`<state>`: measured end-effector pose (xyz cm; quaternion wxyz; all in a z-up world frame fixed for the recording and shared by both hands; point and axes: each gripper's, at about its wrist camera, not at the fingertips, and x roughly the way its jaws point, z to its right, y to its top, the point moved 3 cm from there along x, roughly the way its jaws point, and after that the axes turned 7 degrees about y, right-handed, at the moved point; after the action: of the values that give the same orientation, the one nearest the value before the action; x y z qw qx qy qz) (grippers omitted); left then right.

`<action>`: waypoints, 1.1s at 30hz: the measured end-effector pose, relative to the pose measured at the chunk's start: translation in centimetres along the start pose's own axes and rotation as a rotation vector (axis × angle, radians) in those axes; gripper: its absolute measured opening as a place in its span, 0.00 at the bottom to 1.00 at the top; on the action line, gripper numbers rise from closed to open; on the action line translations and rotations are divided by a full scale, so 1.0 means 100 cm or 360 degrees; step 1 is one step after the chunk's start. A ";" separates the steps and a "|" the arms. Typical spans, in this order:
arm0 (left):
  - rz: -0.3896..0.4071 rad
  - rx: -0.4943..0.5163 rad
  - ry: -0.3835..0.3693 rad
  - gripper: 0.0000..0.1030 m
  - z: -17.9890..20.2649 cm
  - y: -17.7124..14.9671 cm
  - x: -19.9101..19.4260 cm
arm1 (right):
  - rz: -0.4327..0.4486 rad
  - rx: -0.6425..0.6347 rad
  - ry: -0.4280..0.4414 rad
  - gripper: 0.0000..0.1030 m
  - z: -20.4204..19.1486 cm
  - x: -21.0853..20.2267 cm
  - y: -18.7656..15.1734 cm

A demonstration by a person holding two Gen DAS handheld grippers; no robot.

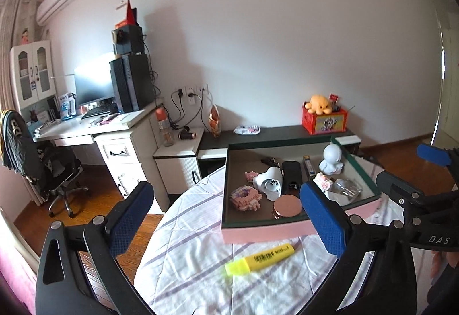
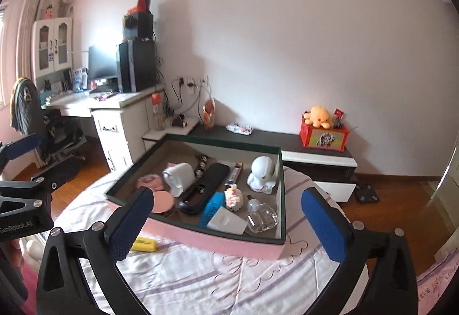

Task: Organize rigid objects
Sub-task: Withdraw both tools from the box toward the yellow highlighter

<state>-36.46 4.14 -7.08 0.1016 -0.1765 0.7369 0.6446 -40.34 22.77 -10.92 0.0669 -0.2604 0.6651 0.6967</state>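
We are holding both grippers above the near edge of the bed covered in a white sheet with lilac stripes point(image 1: 186, 254), and both are released: the left gripper point(image 1: 226, 214) and the right gripper point(image 2: 226, 217) are each showing blue pads spread wide with nothing between them. In front of us is sitting the shallow pink cardboard box with a dark green rim point(image 2: 229, 243), resting flat on the sheet toward the far edge of the bed, so it is serving as the collecting tray. Inside it are lying a black remote control point(image 2: 206, 186), a white rounded figurine point(image 2: 264, 174) standing upright near the far right corner, a clear glass bottle point(image 2: 261, 214) at the near right corner, a round rose-gold compact point(image 1: 287, 207) by the near wall, and a pink brick-built toy point(image 1: 245, 197). The one rigid thing not yet in the box is the yellow highlighter pen point(image 1: 261, 257), lying on the sheet just beside the box's near wall. We are judging that it is the next item to collect, and the left gripper is looking better placed for it.
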 end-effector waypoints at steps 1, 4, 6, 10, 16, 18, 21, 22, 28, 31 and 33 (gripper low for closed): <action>0.0012 -0.0007 -0.0004 1.00 -0.003 -0.001 -0.010 | 0.0011 -0.0006 -0.0002 1.00 -0.003 -0.007 0.000; 0.0040 -0.0020 -0.0015 1.00 -0.008 -0.006 -0.032 | 0.0048 -0.0019 0.0001 1.00 -0.015 -0.031 -0.002; 0.0071 -0.0029 -0.0009 1.00 -0.012 -0.009 -0.049 | 0.0075 -0.0022 0.0005 1.00 -0.021 -0.048 -0.005; 0.0117 -0.0045 -0.0020 1.00 -0.018 -0.012 -0.076 | 0.0118 -0.0030 0.0025 1.00 -0.035 -0.077 -0.009; 0.0198 -0.0051 0.0004 1.00 -0.027 -0.013 -0.116 | 0.0160 -0.0059 0.0051 1.00 -0.056 -0.113 -0.013; 0.0217 -0.0052 0.0020 1.00 -0.030 -0.014 -0.126 | 0.0181 -0.0076 0.0051 1.00 -0.063 -0.123 -0.014; 0.0237 -0.0064 0.0019 1.00 -0.034 -0.015 -0.140 | 0.0188 -0.0088 0.0062 1.00 -0.071 -0.134 -0.016; 0.0241 -0.0064 0.0011 1.00 -0.034 -0.015 -0.143 | 0.0191 -0.0092 0.0061 1.00 -0.072 -0.137 -0.017; 0.0256 -0.0055 0.0005 1.00 -0.033 -0.018 -0.158 | 0.0206 -0.0101 0.0058 1.00 -0.079 -0.153 -0.021; 0.0265 -0.0047 -0.0003 1.00 -0.031 -0.018 -0.163 | 0.0213 -0.0093 0.0052 1.00 -0.078 -0.159 -0.022; 0.0270 -0.0041 -0.0011 1.00 -0.029 -0.019 -0.164 | 0.0217 -0.0091 0.0041 1.00 -0.077 -0.162 -0.023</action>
<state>-20.45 3.24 -2.18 0.0469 -0.1124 0.7404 0.6610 -23.36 19.72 -5.47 0.0033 -0.2253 0.6620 0.7148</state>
